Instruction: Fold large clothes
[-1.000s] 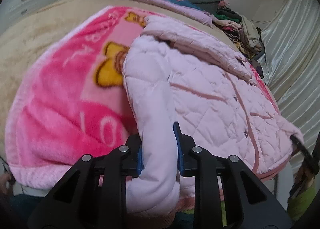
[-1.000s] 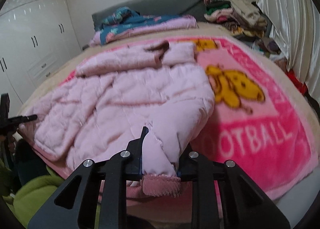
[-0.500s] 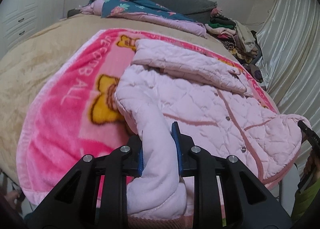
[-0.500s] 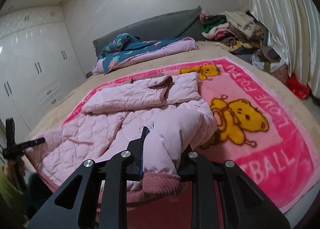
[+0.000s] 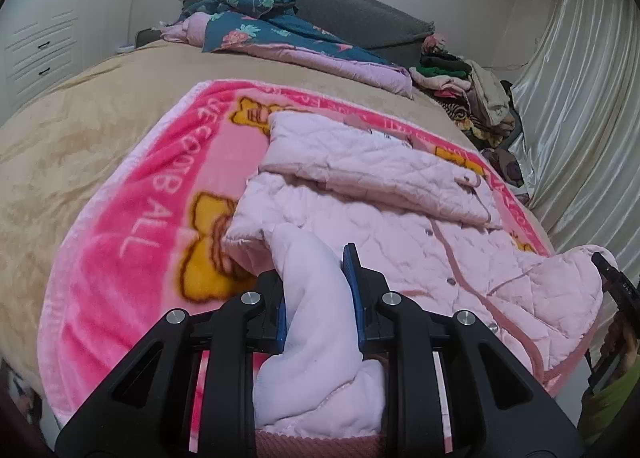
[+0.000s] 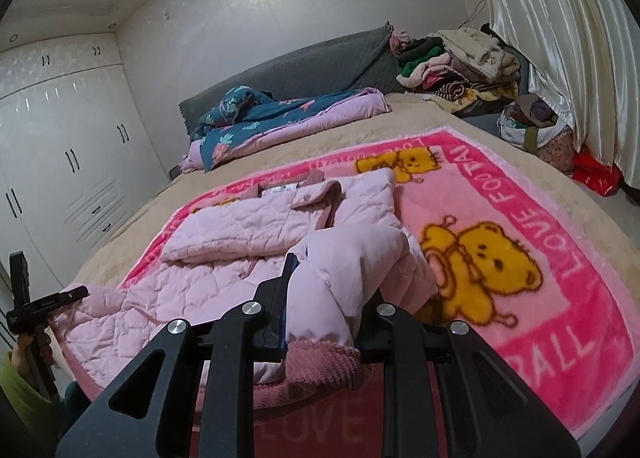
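While both clamp it, jacket (image 5: 400,218) hem (lifted) in left hand-held gripper (image 5: 318,298), right hand-held gripper (image 6: 326,298)

- jacket (image 5: 400,218) lies on the blanket (image 5: 132,242), which sits on the bed (image 5: 80,118)
- quilt (image 6: 288,118) bunched up behind them, against the headboard (image 6: 312,58)
- clothes pile (image 6: 460,58) at the bed's far right corner
- wardrobe (image 6: 60,162) over on the left

One pink quilted jacket (image 5: 400,194) lies across the middle of the frame on one pink bear blanket (image 5: 132,218), which shows two whole yellow bears in the right wrist view. Two grippers, the left gripper (image 5: 320,294) and the right gripper (image 6: 324,298), each pinch it at the lower centre. At the upper centre sits one floral quilt (image 6: 280,118), and at the upper right one clothes pile (image 6: 456,66).
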